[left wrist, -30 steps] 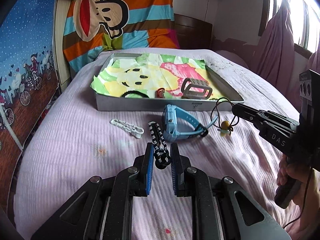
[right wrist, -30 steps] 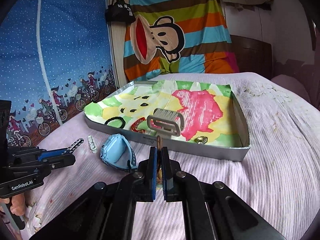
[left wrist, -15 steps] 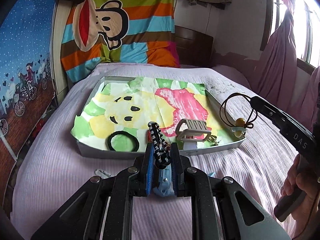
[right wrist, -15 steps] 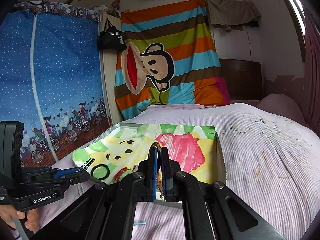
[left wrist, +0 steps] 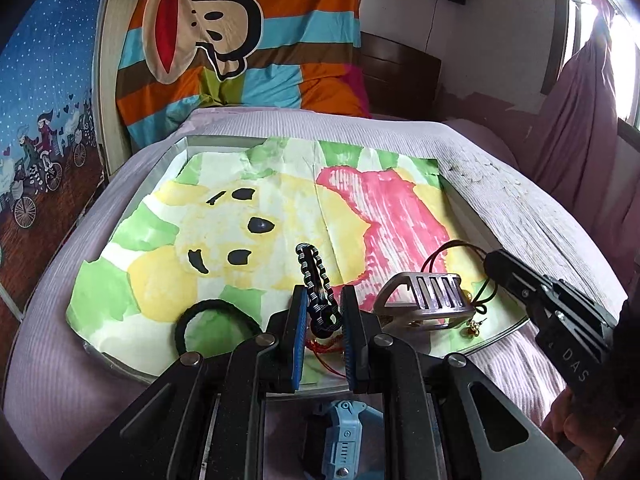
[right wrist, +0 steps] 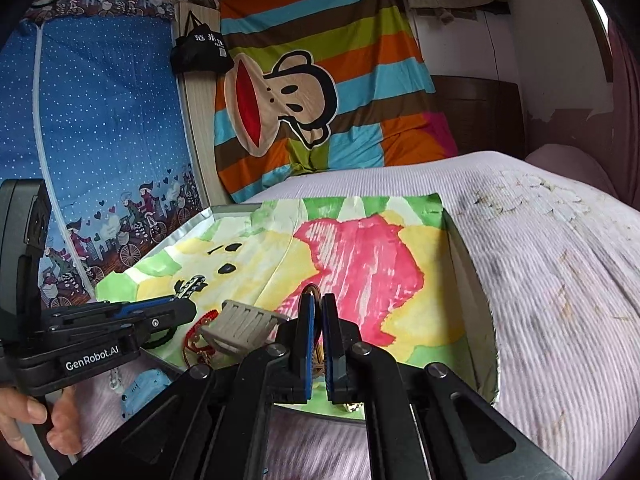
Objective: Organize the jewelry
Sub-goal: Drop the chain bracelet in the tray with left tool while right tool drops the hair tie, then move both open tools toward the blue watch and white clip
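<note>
A metal tray [left wrist: 168, 160] lined with a painted paper lies on the bed. My left gripper [left wrist: 323, 316] is shut on a black-and-white braided bracelet [left wrist: 314, 280] and holds it over the tray's near edge; it also shows in the right wrist view [right wrist: 191, 286]. My right gripper [right wrist: 316, 316] is shut on a dark cord necklace [right wrist: 313, 292], whose cord [left wrist: 448, 248] hangs over the tray's right part. In the tray lie a grey hair clip [left wrist: 426, 296], a black hair tie [left wrist: 216, 320], a red bracelet [right wrist: 196, 332] and a small gold piece [left wrist: 474, 326].
A blue watch [left wrist: 344, 440] lies on the pink bedspread just in front of the tray, under my left gripper; it also shows in the right wrist view [right wrist: 144, 392]. A white clip [right wrist: 115, 380] lies beside it. A striped monkey blanket [left wrist: 240, 40] hangs behind the bed.
Both grippers rose from the bedspread and moved forward over the tray, the left carrying the braided bracelet, the right carrying the cord necklace, now lower over the tray's right side.
</note>
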A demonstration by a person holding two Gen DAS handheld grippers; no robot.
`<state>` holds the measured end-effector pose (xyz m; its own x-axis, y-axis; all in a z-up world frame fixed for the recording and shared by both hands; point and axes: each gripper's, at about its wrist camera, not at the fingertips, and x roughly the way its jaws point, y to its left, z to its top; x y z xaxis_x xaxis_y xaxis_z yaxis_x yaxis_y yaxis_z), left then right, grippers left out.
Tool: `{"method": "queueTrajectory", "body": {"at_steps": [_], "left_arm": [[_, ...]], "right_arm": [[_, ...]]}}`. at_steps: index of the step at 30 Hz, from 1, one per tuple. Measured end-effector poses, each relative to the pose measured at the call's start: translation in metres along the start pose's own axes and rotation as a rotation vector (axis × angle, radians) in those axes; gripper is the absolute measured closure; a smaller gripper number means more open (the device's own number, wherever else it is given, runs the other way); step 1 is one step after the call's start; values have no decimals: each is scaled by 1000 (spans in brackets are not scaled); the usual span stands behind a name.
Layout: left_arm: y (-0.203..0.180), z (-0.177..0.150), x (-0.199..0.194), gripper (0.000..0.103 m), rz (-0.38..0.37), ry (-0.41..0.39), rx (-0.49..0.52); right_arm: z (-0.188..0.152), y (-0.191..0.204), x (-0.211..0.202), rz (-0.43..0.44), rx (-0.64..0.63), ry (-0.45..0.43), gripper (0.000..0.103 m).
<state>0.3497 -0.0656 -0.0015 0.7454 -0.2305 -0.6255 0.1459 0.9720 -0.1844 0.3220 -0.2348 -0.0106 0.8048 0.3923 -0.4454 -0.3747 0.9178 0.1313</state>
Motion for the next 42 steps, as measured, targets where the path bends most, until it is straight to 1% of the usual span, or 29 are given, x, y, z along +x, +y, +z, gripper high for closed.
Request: {"method": "queueTrajectory", "body": {"at_steps": [3,7,10,12,13,14,16,17,18,19,22,23,24,26,27,29,30,32,33,34,35,36,37,39,42], "left_arm": [[3,-2,6,90,-3,15,-10],[3,-5,13,90,10,45,-11],[1,-6,13,90,14,40,-3],[1,-5,12,89,4,37,-13],[1,-5,11,89,1,34,-18],[2,-5,9,87,3,31,-24],[4,-4,5,76,4,18,-38],[5,-4,1,68,6,7,-48],[6,-4,-3,65,4,-8,-59],[8,-4,-8,65,2,-21,-68],[11,-3,-22,62,18,-52,-84],[12,-4,-28,56,26,-66,-86],[12,-4,-33,47,33,-81,-90],[13,-6,-46,37,47,-117,-99],[14,-7,-52,33,51,-134,-104],[16,-9,-64,29,62,-153,-107],[17,-10,-69,29,72,-160,-104],[19,-13,-80,29,84,-171,-92],[19,-15,-85,28,93,-177,-85],[20,-17,-91,26,101,-185,-79],[21,-20,-98,19,109,-197,-76],[23,-23,-105,15,116,-217,-74],[24,-26,-112,15,119,-237,-73],[28,-32,-124,11,119,-256,-71],[33,-40,-143,10,129,-283,-67]], "right_arm": [[-5,0,3,4,5,19,99],[-6,-4,0,4,22,14,98],[-6,-6,-2,2,34,15,97],[-6,-6,-3,2,36,15,94],[-6,-6,-4,-1,35,15,87],[-6,-6,-5,-3,33,13,81],[-6,-6,-8,-6,29,8,79],[-6,-5,-10,-9,27,6,79],[-6,-5,-12,-11,26,4,78],[-6,-5,-14,-15,26,0,76],[-6,-5,-23,-24,34,-23,60],[-6,-5,-27,-25,38,-33,56],[-6,-5,-31,-27,41,-42,54],[-6,-3,-38,-35,44,-56,43],[-6,-3,-42,-38,43,-63,40],[-7,0,-50,-47,44,-79,25],[-7,1,-54,-48,45,-88,22],[-8,4,-63,-44,45,-113,6],[-9,6,-68,-45,41,-129,3],[-9,10,-73,-45,33,-143,0],[-9,13,-78,-43,24,-159,0],[-9,17,-83,-42,14,-175,0],[-9,21,-87,-38,5,-190,0],[-10,30,-94,-31,-11,-214,0],[-12,43,-105,-25,-40,-250,0]]}}
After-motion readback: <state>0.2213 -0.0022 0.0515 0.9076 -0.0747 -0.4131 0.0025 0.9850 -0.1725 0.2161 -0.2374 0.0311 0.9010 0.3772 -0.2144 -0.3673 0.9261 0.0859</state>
